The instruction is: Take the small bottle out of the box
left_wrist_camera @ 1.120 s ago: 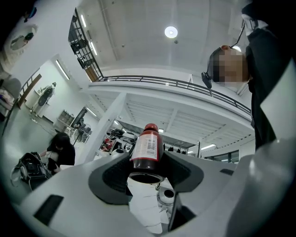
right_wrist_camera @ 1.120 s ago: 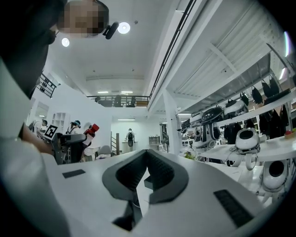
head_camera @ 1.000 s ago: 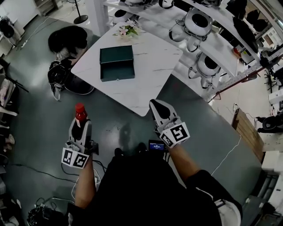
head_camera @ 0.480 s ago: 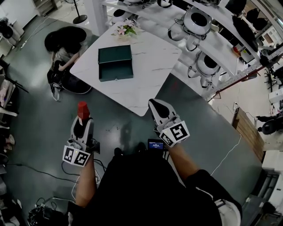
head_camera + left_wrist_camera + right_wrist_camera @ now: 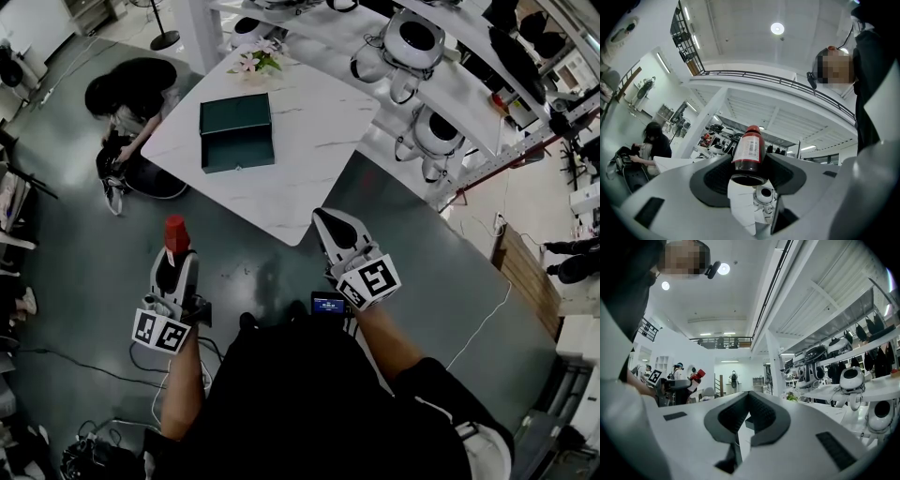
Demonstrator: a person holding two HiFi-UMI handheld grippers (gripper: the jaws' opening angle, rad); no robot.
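Note:
A small dark-red bottle point(image 5: 175, 234) with a red cap and a white label is clamped between the jaws of my left gripper point(image 5: 174, 258), low at the left over the grey floor. In the left gripper view the bottle point(image 5: 749, 147) stands up between the two black pads, and the left gripper point(image 5: 749, 160) is shut on its lower body. The dark green box point(image 5: 236, 133) lies open on the white table point(image 5: 309, 169), well ahead of both grippers. My right gripper point(image 5: 324, 221) hovers near the table's front corner, its jaws meeting at the tips point(image 5: 749, 395) with nothing in them.
A person point(image 5: 131, 94) crouches on the floor left of the table beside a black bag. Flowers point(image 5: 253, 63) stand at the table's far edge. Shelves with white robot heads point(image 5: 412, 37) run along the right. Cables point(image 5: 112, 431) lie on the floor at lower left.
The bottle in my left gripper has tipped a little, so its cap now shows from the side. The table and box have slid slightly up and left in view. Both grippers stay put.

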